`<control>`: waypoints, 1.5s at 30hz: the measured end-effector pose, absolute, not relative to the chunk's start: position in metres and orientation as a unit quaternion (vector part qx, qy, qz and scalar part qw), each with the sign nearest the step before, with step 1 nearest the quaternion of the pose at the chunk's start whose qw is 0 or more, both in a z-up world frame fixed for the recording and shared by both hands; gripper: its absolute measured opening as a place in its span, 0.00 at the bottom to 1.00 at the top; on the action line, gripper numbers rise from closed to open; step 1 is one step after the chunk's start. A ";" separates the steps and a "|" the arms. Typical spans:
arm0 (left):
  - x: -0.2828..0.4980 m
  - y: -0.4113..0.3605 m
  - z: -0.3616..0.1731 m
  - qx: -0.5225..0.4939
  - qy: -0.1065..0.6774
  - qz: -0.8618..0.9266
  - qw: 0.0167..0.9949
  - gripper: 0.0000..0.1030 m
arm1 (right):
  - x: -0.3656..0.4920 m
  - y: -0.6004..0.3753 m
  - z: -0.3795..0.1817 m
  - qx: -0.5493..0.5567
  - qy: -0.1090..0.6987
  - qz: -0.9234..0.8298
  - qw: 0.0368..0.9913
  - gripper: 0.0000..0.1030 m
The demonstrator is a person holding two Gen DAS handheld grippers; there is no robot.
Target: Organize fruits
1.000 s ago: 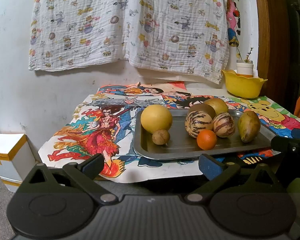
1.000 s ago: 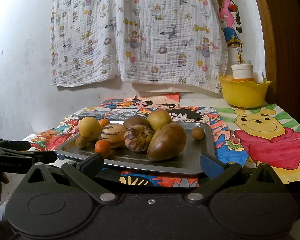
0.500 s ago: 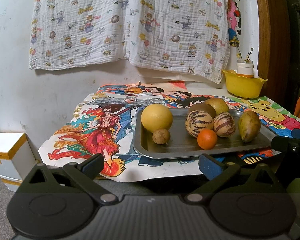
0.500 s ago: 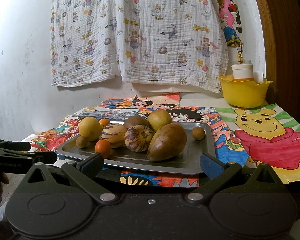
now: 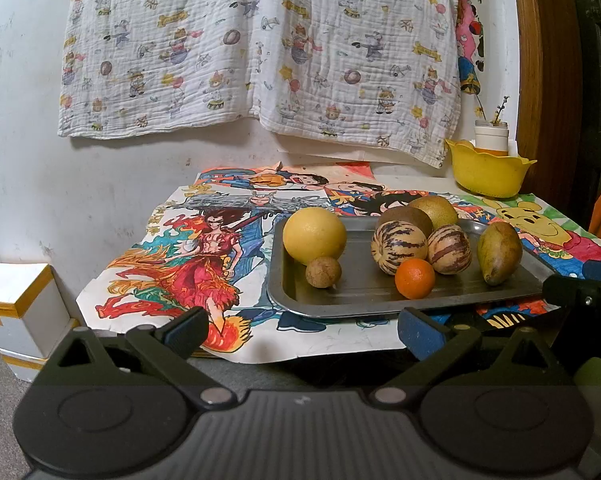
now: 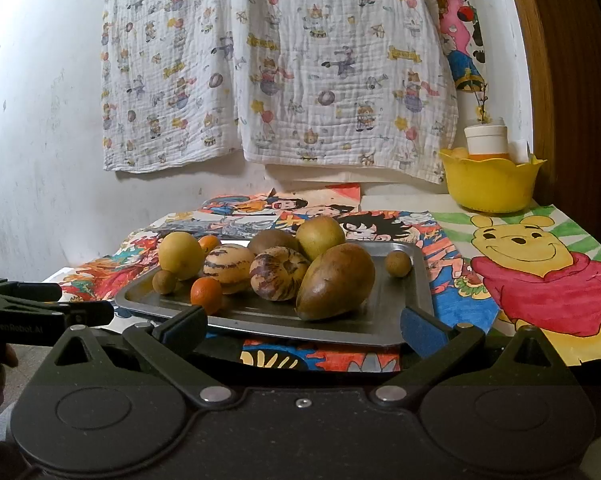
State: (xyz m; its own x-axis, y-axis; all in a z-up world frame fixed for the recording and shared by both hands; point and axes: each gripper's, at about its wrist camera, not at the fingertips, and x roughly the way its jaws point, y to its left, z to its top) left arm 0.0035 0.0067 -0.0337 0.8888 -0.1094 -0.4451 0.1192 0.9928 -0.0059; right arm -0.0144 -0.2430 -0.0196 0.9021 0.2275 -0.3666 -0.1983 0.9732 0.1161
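Observation:
A metal tray (image 5: 364,300) (image 6: 380,328) on the table holds several fruits: a big yellow citrus (image 5: 314,235) (image 6: 180,255), two striped melons (image 5: 398,246) (image 6: 228,268), a small orange (image 5: 414,279) (image 6: 206,291), a mango (image 5: 499,252) (image 6: 334,282), small brown fruits (image 5: 323,272) (image 6: 397,264). My left gripper (image 5: 302,330) is open and empty, in front of the tray's near edge. My right gripper (image 6: 302,326) is open and empty, at the tray's front right.
A yellow bowl (image 5: 488,174) (image 6: 490,180) with a white jar stands at the back right. Cartoon drawings (image 5: 188,264) (image 6: 540,276) cover the table. A patterned cloth (image 5: 260,48) hangs on the wall. A white box (image 5: 16,316) sits on the floor left.

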 end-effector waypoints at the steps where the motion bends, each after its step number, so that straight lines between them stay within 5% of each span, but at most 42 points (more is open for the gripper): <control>1: 0.004 0.007 -0.034 0.011 0.229 -0.059 0.972 1.00 | -0.015 -0.243 -0.020 0.038 0.192 0.109 0.975 0.99; 45: -0.004 -0.002 -0.031 0.012 0.211 -0.055 0.976 1.00 | -0.016 -0.235 -0.016 0.042 0.191 0.122 0.973 0.99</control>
State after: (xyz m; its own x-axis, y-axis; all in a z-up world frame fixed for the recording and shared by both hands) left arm -0.0041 -0.0016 -0.0308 0.9052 -0.1029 -0.4124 0.1126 0.9936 -0.0007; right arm -0.0160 -0.2347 -0.0158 0.8971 0.2539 -0.3616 -0.2218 0.9666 0.1286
